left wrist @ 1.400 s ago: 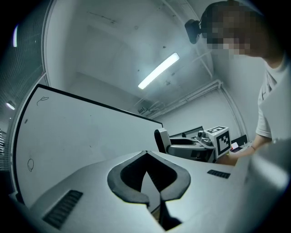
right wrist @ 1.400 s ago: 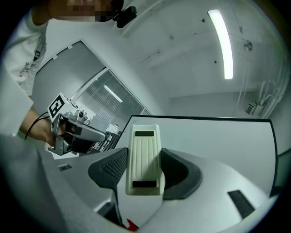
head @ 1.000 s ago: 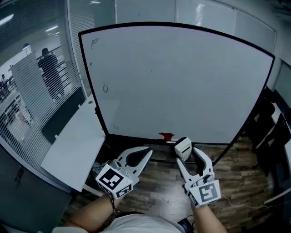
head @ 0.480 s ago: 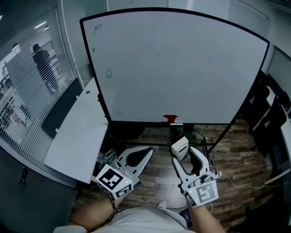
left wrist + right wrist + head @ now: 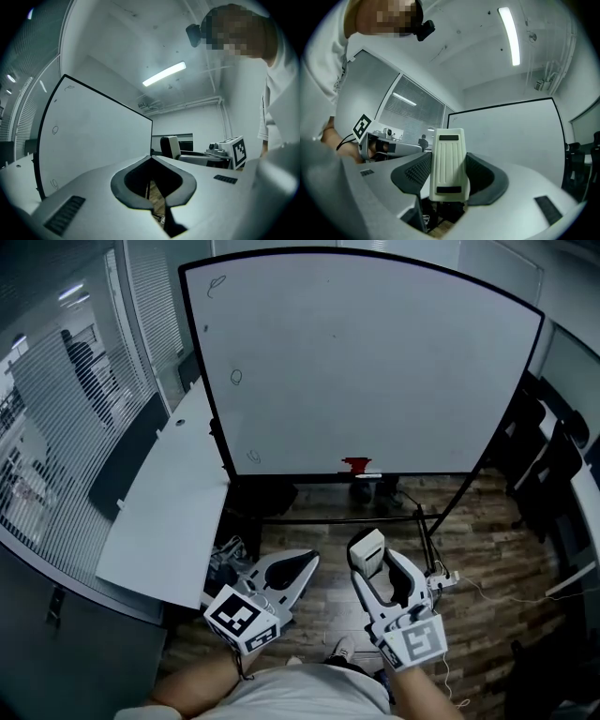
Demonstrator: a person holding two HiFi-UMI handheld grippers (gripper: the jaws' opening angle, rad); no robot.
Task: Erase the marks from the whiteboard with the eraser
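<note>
The big whiteboard [image 5: 375, 362] stands ahead on a black frame, with small pen marks [image 5: 236, 377] down its left side, top to bottom. A red object [image 5: 355, 464] sits on its bottom ledge. My right gripper [image 5: 371, 559] hangs low over the floor, well short of the board, shut on the white eraser [image 5: 367, 550]. In the right gripper view the ribbed eraser [image 5: 449, 164] stands upright between the jaws with the whiteboard [image 5: 511, 136] behind. My left gripper [image 5: 307, 562] is beside it, shut and holding nothing. Its tips [image 5: 151, 158] meet, and the marks [image 5: 55, 130] show beyond.
A white desk [image 5: 169, 512] runs along the left next to the board. Behind it is a glass wall with blinds, and a person [image 5: 80, 357] beyond. Black chairs [image 5: 553, 465] stand at the right. A power strip [image 5: 439, 579] and cables lie on the wood floor.
The view has pulled back from the whiteboard, which now sits farther off and higher in the frame. Both grippers have dropped lower, the right one still holding the eraser.
</note>
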